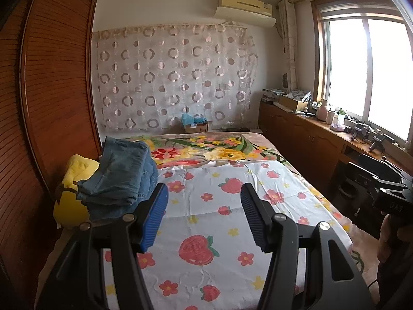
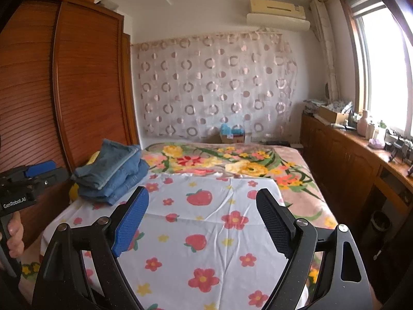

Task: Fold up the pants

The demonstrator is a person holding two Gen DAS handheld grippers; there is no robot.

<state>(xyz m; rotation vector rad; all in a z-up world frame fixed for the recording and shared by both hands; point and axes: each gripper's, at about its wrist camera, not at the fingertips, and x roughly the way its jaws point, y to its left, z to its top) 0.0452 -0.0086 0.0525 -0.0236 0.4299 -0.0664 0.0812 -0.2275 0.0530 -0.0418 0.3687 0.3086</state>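
Note:
Folded blue denim pants (image 1: 121,173) lie in a stack at the left edge of the bed, partly on a yellow pillow (image 1: 74,188). They also show in the right wrist view (image 2: 111,173). My left gripper (image 1: 204,193) is open and empty, held above the white strawberry-print sheet (image 1: 219,219), to the right of the stack. My right gripper (image 2: 202,199) is open and empty above the same sheet (image 2: 206,232). The left gripper also shows at the left edge of the right wrist view (image 2: 31,180), and the right gripper's body shows at the right edge of the left wrist view (image 1: 392,193).
A wooden wardrobe (image 1: 51,90) stands left of the bed. A flowered blanket (image 1: 219,149) covers the far half. A low wooden cabinet (image 1: 309,142) with clutter runs under the window on the right. A cardboard box (image 1: 196,126) sits at the bed's head.

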